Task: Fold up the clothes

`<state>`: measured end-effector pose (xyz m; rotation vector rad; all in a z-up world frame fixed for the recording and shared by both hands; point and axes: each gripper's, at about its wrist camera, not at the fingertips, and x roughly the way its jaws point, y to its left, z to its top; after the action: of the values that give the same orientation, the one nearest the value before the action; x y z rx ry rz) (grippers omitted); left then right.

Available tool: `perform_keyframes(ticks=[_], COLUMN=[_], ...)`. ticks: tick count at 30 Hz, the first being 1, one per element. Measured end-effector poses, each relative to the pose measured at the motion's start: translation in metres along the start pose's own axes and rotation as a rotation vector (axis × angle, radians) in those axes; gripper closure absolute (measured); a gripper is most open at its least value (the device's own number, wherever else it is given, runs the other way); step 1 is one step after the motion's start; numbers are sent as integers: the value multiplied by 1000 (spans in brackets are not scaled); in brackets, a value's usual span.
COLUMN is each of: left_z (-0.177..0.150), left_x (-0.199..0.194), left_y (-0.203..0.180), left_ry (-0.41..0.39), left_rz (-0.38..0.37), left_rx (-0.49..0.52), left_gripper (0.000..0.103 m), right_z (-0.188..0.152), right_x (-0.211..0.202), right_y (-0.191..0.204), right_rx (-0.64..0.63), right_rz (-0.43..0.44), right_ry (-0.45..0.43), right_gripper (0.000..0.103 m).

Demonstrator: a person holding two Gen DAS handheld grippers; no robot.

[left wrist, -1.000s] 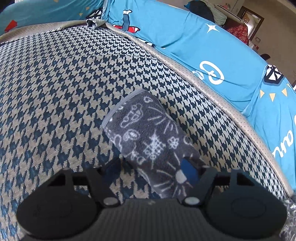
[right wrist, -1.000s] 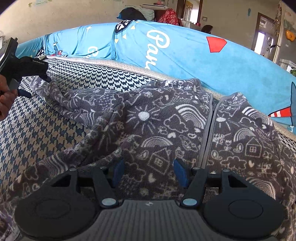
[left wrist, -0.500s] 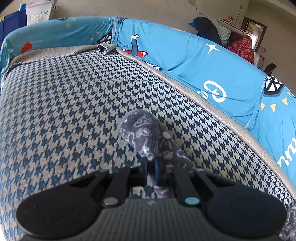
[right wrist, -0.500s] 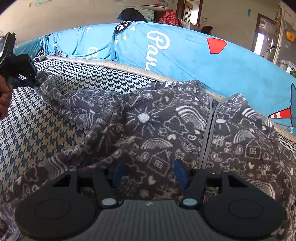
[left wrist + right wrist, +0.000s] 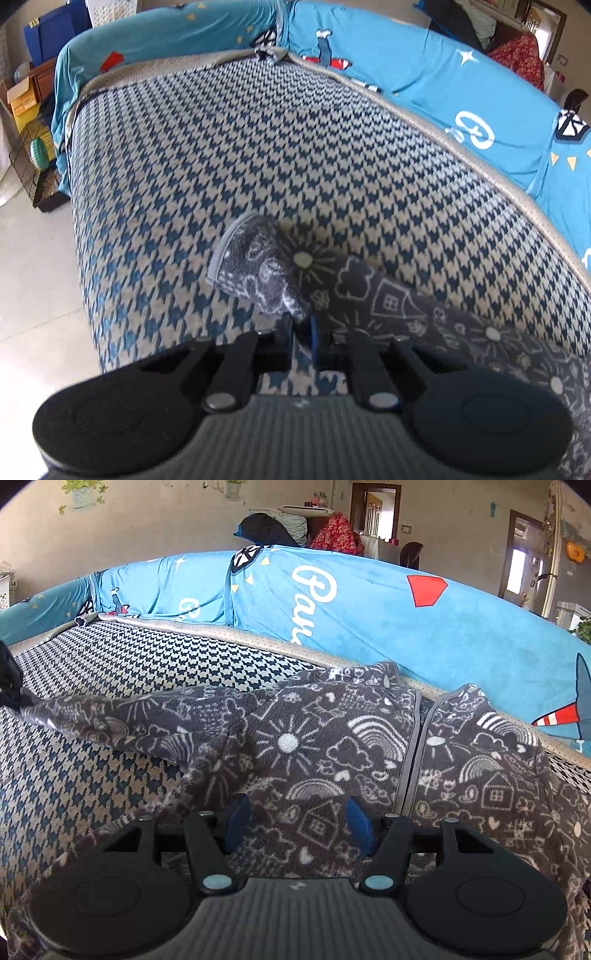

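A dark grey fleece jacket (image 5: 332,738) with white doodle prints lies front up on the houndstooth sofa seat (image 5: 110,782), its zipper running down the middle. My left gripper (image 5: 300,325) is shut on the end of the jacket's sleeve (image 5: 258,266), and the cuff sticks out past the pads, lifted off the seat. In the right wrist view that sleeve (image 5: 122,716) stretches out to the left towards the left gripper at the frame edge. My right gripper (image 5: 297,825) hovers open over the jacket's lower front, with the cloth under its blue pads (image 5: 238,821), not pinched.
Blue printed cushions (image 5: 369,602) line the sofa back. The seat's left end (image 5: 79,229) drops to a tiled floor (image 5: 33,295). A wire cage and boxes (image 5: 26,122) stand beyond it. Piled clothes (image 5: 295,528) sit behind the sofa.
My left gripper shut on the sleeve end, then pulled it up and out to the left, so the sleeve now lies stretched straight. The right gripper stayed still.
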<state>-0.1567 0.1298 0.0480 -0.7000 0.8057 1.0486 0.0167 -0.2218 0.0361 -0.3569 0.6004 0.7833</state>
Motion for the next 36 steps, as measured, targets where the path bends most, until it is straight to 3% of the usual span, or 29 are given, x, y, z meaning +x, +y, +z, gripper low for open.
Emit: perform_keyframes(ticks=[3, 5, 9, 10, 12, 13, 16, 22, 26, 28, 29, 32, 33, 35, 36], left_z=[-11, -16, -16, -15, -8, -5, 8, 28, 32, 33, 33, 30, 29, 25, 23], left_x=[-3, -13, -44, -52, -56, -55, -47, -11, 5, 13, 16, 26, 28, 35, 39], left_y=[13, 20, 30, 31, 25, 24, 27, 42, 48, 46, 44, 37, 33, 26, 23], left_ry=[46, 35, -126, -172, -218, -221, -211, -136, -106, -94, -88, -71, -64, -50, -37], left_rz=[-26, -25, -7, -14, -39, -55, -93, -59, -75, -88, -92, -111, -114, -97, -92], left_rx=[-24, -30, -58, -59, -30, -26, -57, -85, -94, -74, -65, -38, -25, 6, 24], left_gripper=[90, 87, 71, 60, 49, 49, 48, 37, 30, 17, 16, 15, 20, 39, 56], right_z=[1, 1, 1, 1, 0, 0, -1, 0, 0, 0, 0, -1, -1, -2, -2], right_x=[-3, -3, -2, -2, -1, -1, -1, -2, 0, 1, 1, 2, 3, 3, 4], right_y=[0, 0, -1, -1, -1, -1, 0, -1, 1, 1, 1, 2, 2, 2, 3], right_rx=[4, 5, 9, 10, 10, 9, 8, 12, 10, 8, 7, 4, 4, 2, 1], right_rz=[3, 3, 2, 2, 2, 1, 1, 4, 7, 6, 6, 4, 4, 3, 3], right_ry=[-6, -7, -5, -4, -3, -2, 0, -3, 1, 3, 5, 8, 9, 11, 12], right_gripper=[46, 46, 46, 46, 46, 46, 46, 46, 46, 46, 46, 46, 46, 46, 46])
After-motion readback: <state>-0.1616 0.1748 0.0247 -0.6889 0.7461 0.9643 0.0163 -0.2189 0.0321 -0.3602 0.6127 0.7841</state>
